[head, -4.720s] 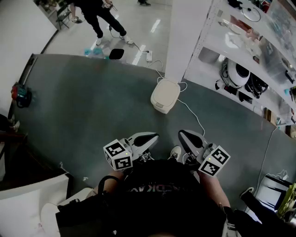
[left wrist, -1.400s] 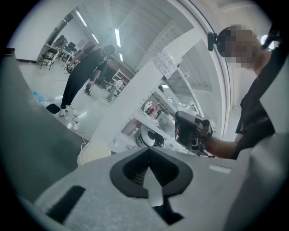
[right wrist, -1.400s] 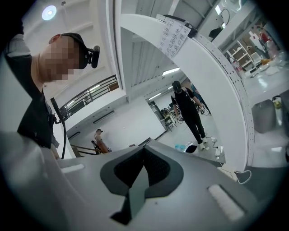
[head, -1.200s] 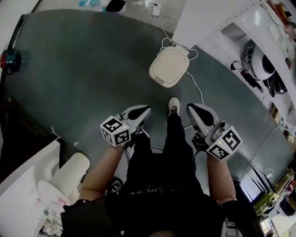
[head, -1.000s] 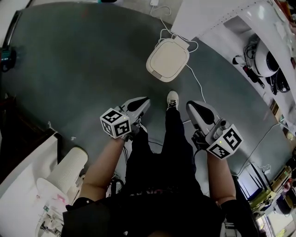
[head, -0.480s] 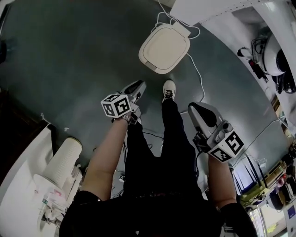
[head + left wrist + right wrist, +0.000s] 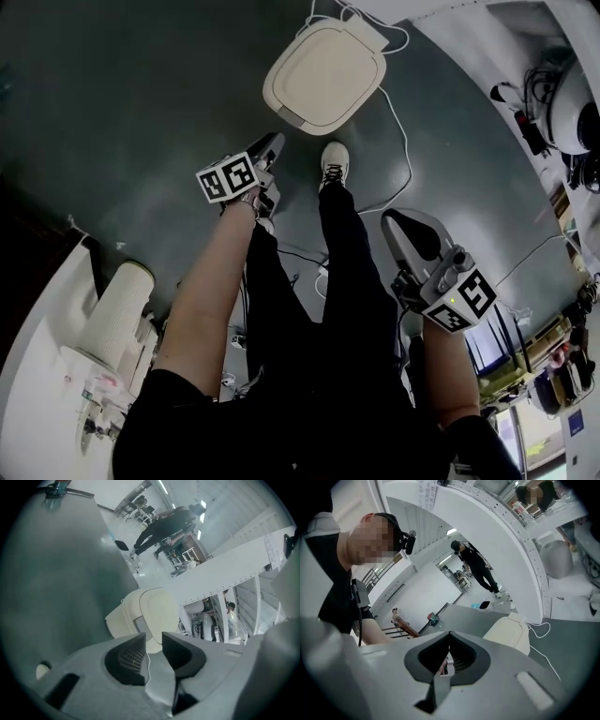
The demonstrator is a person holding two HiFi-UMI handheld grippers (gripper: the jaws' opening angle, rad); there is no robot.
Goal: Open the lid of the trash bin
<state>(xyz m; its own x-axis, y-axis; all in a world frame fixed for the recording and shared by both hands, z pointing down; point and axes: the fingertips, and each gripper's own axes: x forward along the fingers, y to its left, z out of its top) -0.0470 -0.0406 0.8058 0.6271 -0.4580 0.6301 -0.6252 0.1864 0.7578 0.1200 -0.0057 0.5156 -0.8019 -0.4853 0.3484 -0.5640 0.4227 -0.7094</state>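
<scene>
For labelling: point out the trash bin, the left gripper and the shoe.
trash bin (image 7: 328, 70): head view, lid centre.
left gripper (image 7: 153, 638): left gripper view, between its fingers.
shoe (image 7: 332, 164): head view, laces.

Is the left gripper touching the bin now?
Apart. Left gripper view: the bin stands ahead of the left gripper, whose empty jaws have just been opening.

Grey floor bears a cream bin at twelve o'clock, a shoe at the bin's six, and a white cable at one.
</scene>
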